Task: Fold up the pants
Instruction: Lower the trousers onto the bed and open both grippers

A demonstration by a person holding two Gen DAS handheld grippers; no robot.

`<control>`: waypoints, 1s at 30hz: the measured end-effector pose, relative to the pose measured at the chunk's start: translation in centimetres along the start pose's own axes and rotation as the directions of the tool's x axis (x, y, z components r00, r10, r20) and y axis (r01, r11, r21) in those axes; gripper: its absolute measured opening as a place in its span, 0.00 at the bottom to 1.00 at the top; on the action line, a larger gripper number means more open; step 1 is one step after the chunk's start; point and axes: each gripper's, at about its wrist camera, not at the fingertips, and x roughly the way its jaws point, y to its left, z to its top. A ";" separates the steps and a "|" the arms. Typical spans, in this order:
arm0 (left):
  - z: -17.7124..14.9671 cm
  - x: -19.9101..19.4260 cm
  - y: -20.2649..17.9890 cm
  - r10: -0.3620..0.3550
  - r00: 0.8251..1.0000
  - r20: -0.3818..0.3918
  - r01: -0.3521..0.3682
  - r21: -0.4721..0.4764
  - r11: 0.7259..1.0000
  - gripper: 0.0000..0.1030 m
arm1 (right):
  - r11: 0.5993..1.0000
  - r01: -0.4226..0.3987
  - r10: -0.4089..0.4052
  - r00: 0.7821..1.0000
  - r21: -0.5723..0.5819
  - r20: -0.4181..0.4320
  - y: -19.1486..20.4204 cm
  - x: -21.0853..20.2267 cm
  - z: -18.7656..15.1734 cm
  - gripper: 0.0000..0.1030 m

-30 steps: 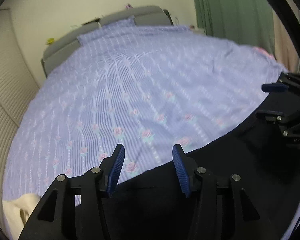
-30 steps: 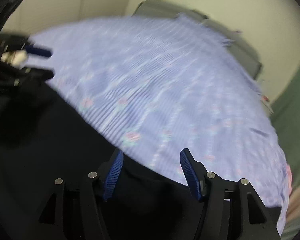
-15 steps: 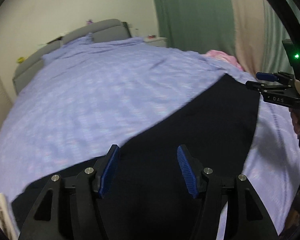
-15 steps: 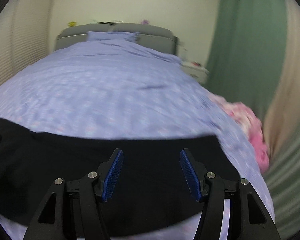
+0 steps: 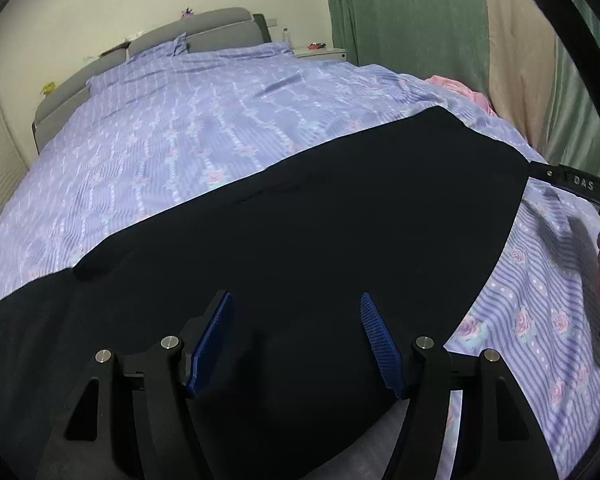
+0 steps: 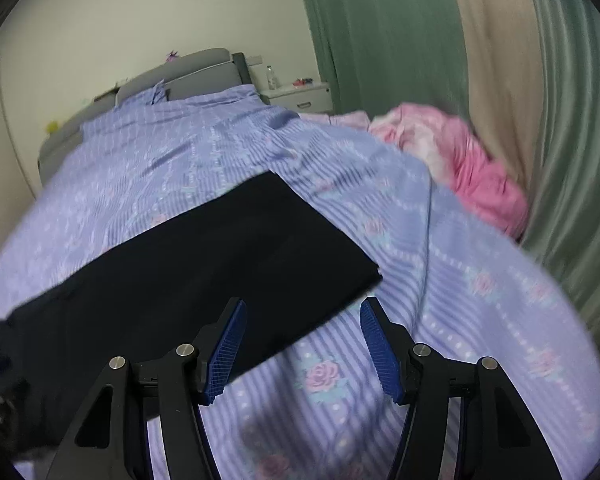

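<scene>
Black pants [image 5: 300,240] lie flat on the bed as one long band, with the leg end toward the right. My left gripper [image 5: 296,336] is open and empty, hovering over the near part of the pants. My right gripper [image 6: 302,342] is open and empty, just off the near corner of the leg end [image 6: 220,264]. The right gripper also shows at the right edge of the left wrist view [image 5: 572,186], beside the pants' end. Whether it touches the cloth cannot be told.
The bed has a purple striped floral cover [image 5: 204,128] and a grey headboard [image 5: 204,30]. A pink blanket [image 6: 464,160] lies at the bed's right side. Green and beige curtains [image 6: 500,60] hang to the right. A white nightstand [image 6: 296,94] stands beside the headboard.
Both views have swung to the right along the pants toward the leg end. The right gripper has moved from over the black cloth to its corner. Both stay open.
</scene>
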 end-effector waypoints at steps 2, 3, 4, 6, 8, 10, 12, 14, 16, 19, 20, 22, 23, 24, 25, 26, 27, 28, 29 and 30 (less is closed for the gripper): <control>0.3 0.4 -0.8 0.003 1.000 0.003 -0.003 0.010 1.000 0.67 | 0.999 -0.023 0.023 1.000 0.033 0.001 -0.6 0.9 0.0 0.58; 0.4 0.5 -1.1 0.000 1.000 0.005 0.000 0.015 1.000 0.67 | 0.997 -0.048 0.048 0.999 0.063 0.003 -1.0 1.3 0.0 0.58; 0.5 0.6 -1.3 0.003 1.000 0.007 -0.004 0.019 1.000 0.67 | 0.993 -0.069 0.069 0.998 0.100 -0.001 -1.5 1.8 -0.1 0.58; 0.9 0.8 -1.6 0.006 1.000 0.011 -0.006 0.030 1.000 0.67 | 0.983 -0.094 0.095 0.995 0.157 0.000 -1.9 2.6 -0.2 0.58; 1.3 0.7 -2.0 0.002 1.000 0.016 -0.002 0.031 1.000 0.67 | 0.965 -0.130 0.137 0.990 0.228 -0.017 -2.6 3.9 -0.2 0.58; 1.6 0.6 -2.4 0.010 1.000 0.029 -0.011 0.036 0.999 0.68 | 0.937 -0.175 0.196 0.980 0.303 -0.039 -3.4 5.1 -0.6 0.58; 1.9 0.5 -3.1 0.023 0.999 0.047 -0.025 0.047 0.999 0.68 | 0.912 -0.204 0.238 0.970 0.355 -0.056 -3.7 6.4 -1.0 0.59; 2.3 0.6 -3.7 0.023 0.998 0.062 -0.027 0.054 0.998 0.70 | 0.901 -0.221 0.256 0.965 0.372 -0.047 -3.9 6.9 -1.1 0.59; 2.7 0.8 -4.0 0.025 0.998 0.062 -0.028 0.041 0.999 0.70 | 0.869 -0.254 0.288 0.957 0.425 -0.016 -4.6 7.6 -0.9 0.59; 3.3 1.3 -4.3 0.001 0.999 0.041 -0.001 -0.005 1.000 0.70 | 0.824 -0.287 0.314 0.949 0.489 0.028 -5.5 8.3 -0.8 0.59; 3.4 1.4 -4.4 -0.017 0.999 0.032 0.017 -0.017 1.000 0.70 | 0.808 -0.295 0.319 0.947 0.511 0.043 -5.7 8.4 -0.9 0.59; 3.5 1.5 -4.9 -0.031 0.999 0.032 0.032 -0.024 0.999 0.70 | 0.769 -0.312 0.331 0.941 0.557 0.070 -6.1 8.7 -1.1 0.58; 3.5 1.4 -5.2 -0.030 0.999 0.034 0.031 -0.020 0.999 0.70 | 0.757 -0.317 0.333 0.940 0.571 0.080 -6.3 8.8 -1.2 0.57; 3.4 1.4 -5.4 -0.028 0.999 0.038 0.029 -0.012 1.000 0.70 | 0.746 -0.312 0.327 0.941 0.589 0.083 -6.5 8.8 -1.4 0.48; 3.3 1.3 -5.7 -0.024 0.999 0.040 0.024 0.000 1.000 0.70 | 0.743 -0.301 0.323 0.944 0.597 0.074 -6.7 8.9 -1.5 0.38; 3.2 1.3 -6.0 -0.016 0.999 0.040 0.016 0.014 1.000 0.70 | 0.742 -0.305 0.328 0.942 0.597 0.074 -7.0 8.9 -1.6 0.35; 3.1 1.3 -6.2 -0.018 0.999 0.041 0.017 0.022 1.000 0.70 | 0.742 -0.317 0.338 0.938 0.591 0.078 -7.1 8.7 -1.6 0.28; 3.0 1.3 -6.5 -0.026 0.999 0.043 0.025 0.032 0.999 0.70 | 0.749 -0.317 0.340 0.938 0.582 0.073 -7.1 8.5 -1.5 0.22; 2.9 1.2 -6.7 -0.027 0.999 0.042 0.025 0.039 0.999 0.70 | 0.757 -0.308 0.331 0.941 0.576 0.068 -7.2 8.1 -1.3 0.18; 2.9 1.2 -6.9 -0.030 0.999 0.042 0.028 0.042 0.999 0.70 | 0.770 -0.299 0.314 0.947 0.563 0.073 -7.2 7.5 -0.9 0.13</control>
